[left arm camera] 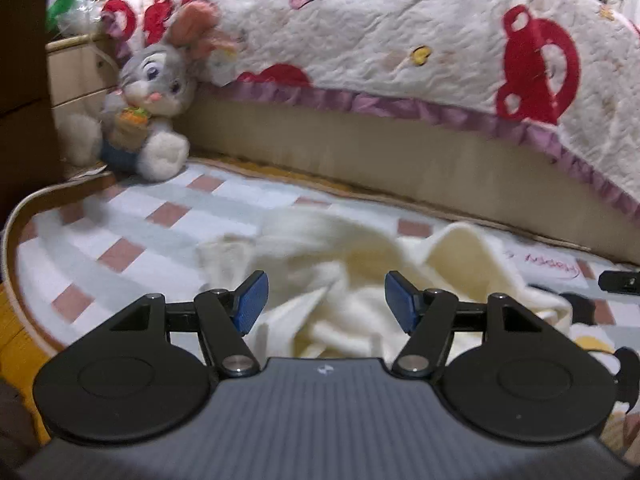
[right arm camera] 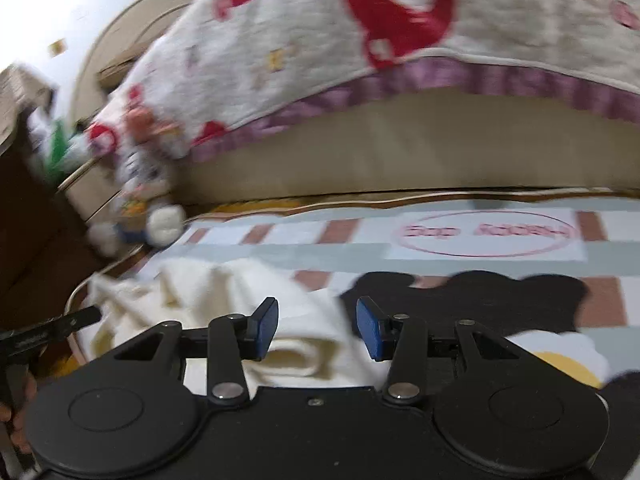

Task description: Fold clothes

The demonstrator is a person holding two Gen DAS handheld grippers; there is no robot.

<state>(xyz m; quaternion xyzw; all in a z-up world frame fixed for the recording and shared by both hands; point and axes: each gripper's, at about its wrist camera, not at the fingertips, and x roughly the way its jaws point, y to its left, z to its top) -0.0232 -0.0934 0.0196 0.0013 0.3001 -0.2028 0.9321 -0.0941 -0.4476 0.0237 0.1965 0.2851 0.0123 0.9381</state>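
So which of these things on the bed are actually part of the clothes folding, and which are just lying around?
Part of the job:
- cream garment, crumpled on the checked bedsheet
- left gripper, open
- right gripper, open

Just lying about:
- plush bunny in the corner
- red-patterned quilt over the headboard

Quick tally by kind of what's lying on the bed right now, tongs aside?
Cream garment, crumpled on the checked sheet: 1
Plush rabbit: 1
White quilt with red prints, draped behind: 1
Total: 3
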